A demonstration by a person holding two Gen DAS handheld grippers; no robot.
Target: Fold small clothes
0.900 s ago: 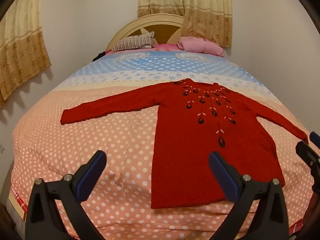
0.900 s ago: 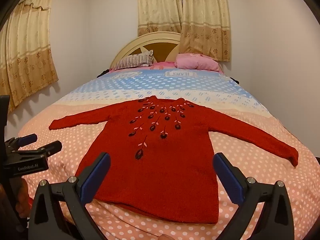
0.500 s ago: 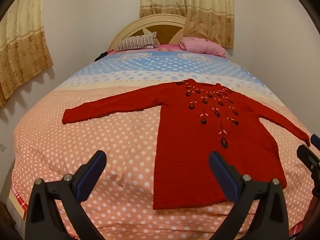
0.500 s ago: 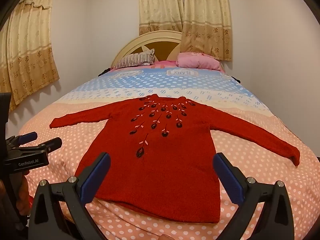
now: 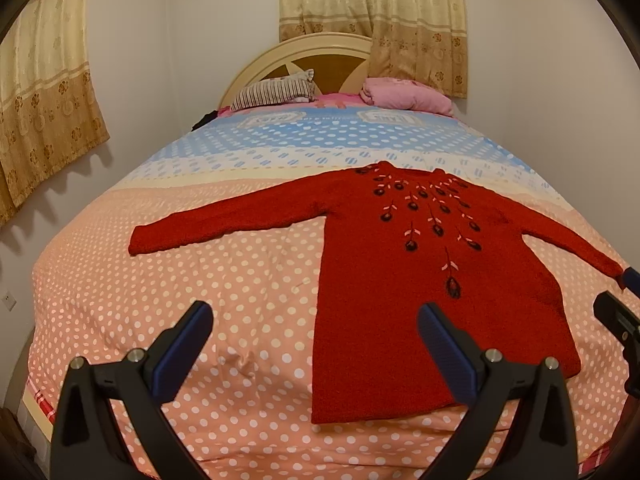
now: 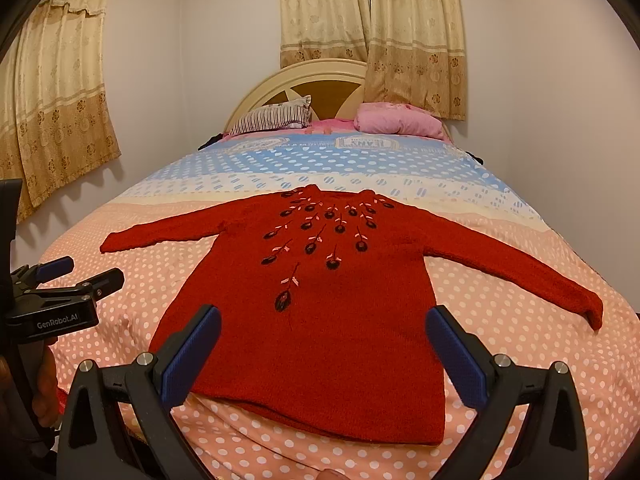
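Red knitted sweater [image 6: 320, 320] is lying face up and flat on the polka-dot bedspread [image 6: 500, 312], hem toward the foot edge of the bed, neckline toward the headboard [image 6: 320, 76]. Both sleeves are lying spread out toward the side edges of the bed. Embroidered dark flowers [image 6: 320, 236] are fanning down from the neck.

Left tool [image 5: 316, 344] is hovering above the bedspread near the foot edge, fingers spread wide, nothing between them; the sweater's hem corner is sitting just beside its right finger. Right tool [image 6: 324, 344] is hovering over the lower body of the sweater, fingers likewise spread wide and empty.

Handling judgement: the knit is looking thick, soft and light, with a fuzzy surface. It is likely sagging and stretching if lifted by one point, and not slipping much between the pads. The bedspread underneath is soft too, so a deep pinch is risking catching both layers.

Suggested hold: cuff [image 6: 592, 312] or shoulder seam for the sleeve fold; the two hem corners for the body fold, pinching through both knit layers at the edge only.

Striped pillow [image 6: 276, 116] and pink pillow [image 6: 396, 120] are resting at the head edge, well apart from the work.
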